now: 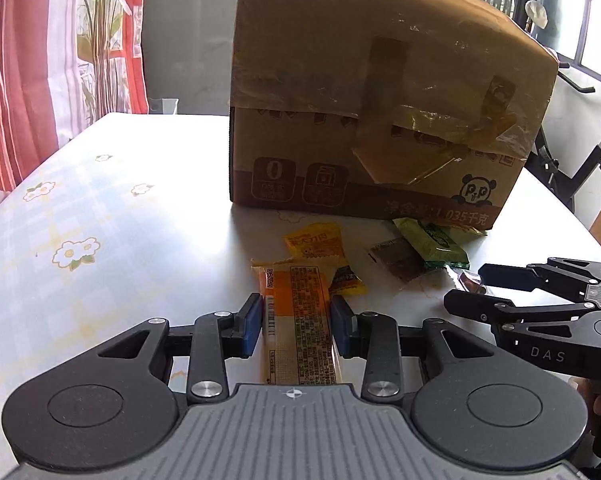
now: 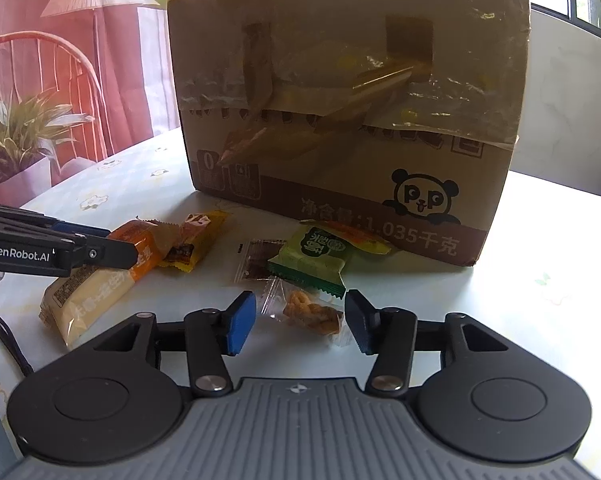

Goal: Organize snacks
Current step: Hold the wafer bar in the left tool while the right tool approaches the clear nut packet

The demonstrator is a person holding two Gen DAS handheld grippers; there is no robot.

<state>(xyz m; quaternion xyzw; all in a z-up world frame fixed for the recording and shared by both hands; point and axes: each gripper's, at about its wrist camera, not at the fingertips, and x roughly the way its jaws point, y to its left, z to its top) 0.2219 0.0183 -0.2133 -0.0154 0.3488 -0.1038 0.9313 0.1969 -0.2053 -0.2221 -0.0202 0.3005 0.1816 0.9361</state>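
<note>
Two grippers work over a white counter [image 1: 112, 208] before a taped cardboard box [image 2: 348, 92]. The left gripper [image 1: 296, 322] is clamped on a long orange-and-cream snack packet [image 1: 296, 320], its blue pads pressing both sides. The right gripper [image 2: 300, 316] stands partly open, its jaws either side of a clear packet of fried twists [image 2: 312, 316] lying on the counter, not squeezing it. A green packet [image 2: 316, 260] and small yellow packets [image 2: 192, 244] lie near the box.
</note>
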